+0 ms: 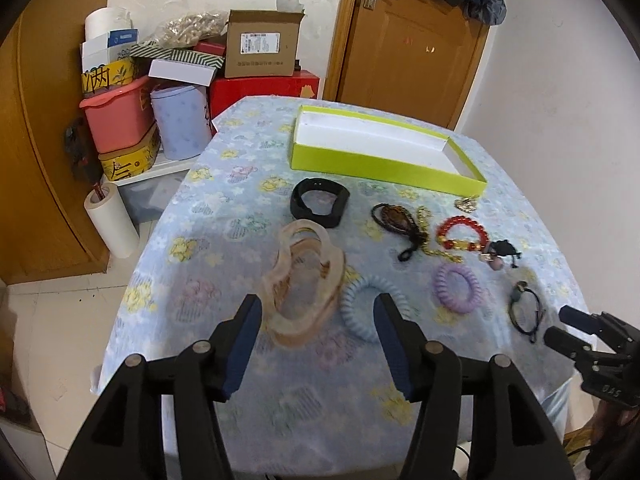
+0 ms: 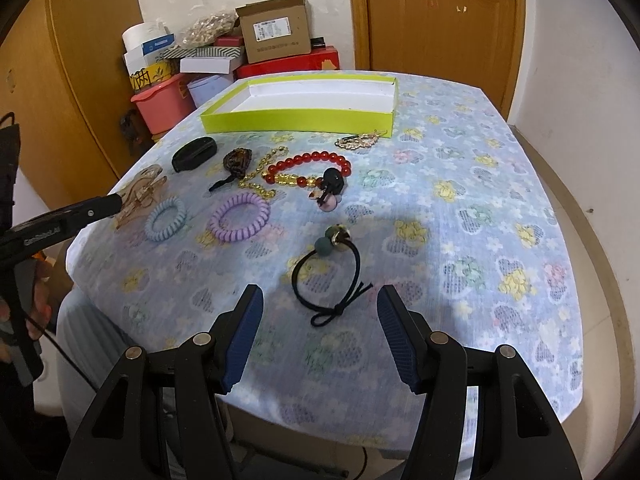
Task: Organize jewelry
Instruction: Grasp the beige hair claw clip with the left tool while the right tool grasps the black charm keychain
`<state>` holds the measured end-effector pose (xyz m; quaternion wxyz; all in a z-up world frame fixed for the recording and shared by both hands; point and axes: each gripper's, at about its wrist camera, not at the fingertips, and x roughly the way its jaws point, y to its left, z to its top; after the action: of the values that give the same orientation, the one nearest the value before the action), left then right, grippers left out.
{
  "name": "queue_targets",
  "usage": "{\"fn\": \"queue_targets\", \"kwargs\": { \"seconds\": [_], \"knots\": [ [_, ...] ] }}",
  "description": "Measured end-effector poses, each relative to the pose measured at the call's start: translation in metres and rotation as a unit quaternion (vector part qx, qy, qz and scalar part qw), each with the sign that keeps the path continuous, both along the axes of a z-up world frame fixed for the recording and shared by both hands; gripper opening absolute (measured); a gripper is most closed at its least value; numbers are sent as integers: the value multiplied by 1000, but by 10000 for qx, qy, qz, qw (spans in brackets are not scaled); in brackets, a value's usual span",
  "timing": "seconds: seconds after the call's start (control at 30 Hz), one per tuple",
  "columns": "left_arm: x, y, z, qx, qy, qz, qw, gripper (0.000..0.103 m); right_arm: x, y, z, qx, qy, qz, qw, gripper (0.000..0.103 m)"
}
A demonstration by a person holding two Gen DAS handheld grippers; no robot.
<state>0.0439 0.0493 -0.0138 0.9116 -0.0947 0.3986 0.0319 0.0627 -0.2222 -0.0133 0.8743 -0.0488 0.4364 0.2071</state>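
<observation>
**Jewelry: first pick into the tray**

Jewelry lies loose on the worktop point(image 2: 460, 216), in a band across its middle and left; none is in the green tray point(image 2: 298, 119) at the far side, whose white floor is bare. From left to right in the right wrist view: a translucent hair claw point(image 1: 304, 276), a blue coil tie point(image 1: 370, 306), a purple coil tie point(image 2: 239, 218), a black band point(image 2: 195, 153), a red bead bracelet point(image 2: 310, 170) with a gold chain point(image 2: 260, 178) beside it, and, nearest, a black elastic tie point(image 2: 328, 280) with beads.

**Procedure (judged)**

1. Take one item per pick. The claw and the blue coil tie touch or overlap in the left wrist view, so approach the claw from its free left side.
2. Seat the pads across a rigid section of the claw, not its teeth.
3. Lift clear before moving toward the tray, and release low over the tray floor.
4. Treat the bracelet and chain with care: they lie together and may drag each other.

**Tool state**

Left tool point(image 1: 316, 322): jaws wide, empty, poised just above the claw and blue coil tie. The claw is blurred; contact cannot be confirmed.

Right tool point(image 2: 320, 316): jaws wide, empty, framing the black elastic tie without touching it.
</observation>
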Motion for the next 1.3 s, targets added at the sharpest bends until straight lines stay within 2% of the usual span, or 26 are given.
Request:
{"fn": "queue_targets", "kwargs": {
  "seconds": [0.43,0.5,0.53,0.77,0.83,0.9,0.97,1.0,1.07,1.3],
  "knots": [
    [37,1,-28,216,252,-305,9990,60,40,11,-7,-22,-17,39,10000,60],
    [38,2,-29,207,194,-281,9992,58,48,14,-8,-31,-23,17,10000,60],
    [38,3,-29,234,163,-236,9993,51,52,15,-8,-26,-24,1,10000,60],
    [42,6,-27,207,70,-178,9996,47,77,26,-12,3,-6,4,10000,60],
    [43,7,-27,231,59,-157,9996,47,82,29,-13,-8,-21,8,10000,54],
    [44,8,-26,229,57,-135,9996,47,88,31,-15,-27,27,9,10000,40],
    [44,9,-26,245,53,-114,9996,47,92,32,-18,-46,86,5,10000,34],
    [44,9,-26,249,52,-108,9996,47,93,33,-19,-64,106,2,9999,25],
    [44,10,-26,268,44,-95,9996,47,94,32,-20,-77,130,-21,9999,16],
    [40,12,-18,212,-33,-93,9997,45,86,30,-10,9,17,47,10000,16]
  ]
}}
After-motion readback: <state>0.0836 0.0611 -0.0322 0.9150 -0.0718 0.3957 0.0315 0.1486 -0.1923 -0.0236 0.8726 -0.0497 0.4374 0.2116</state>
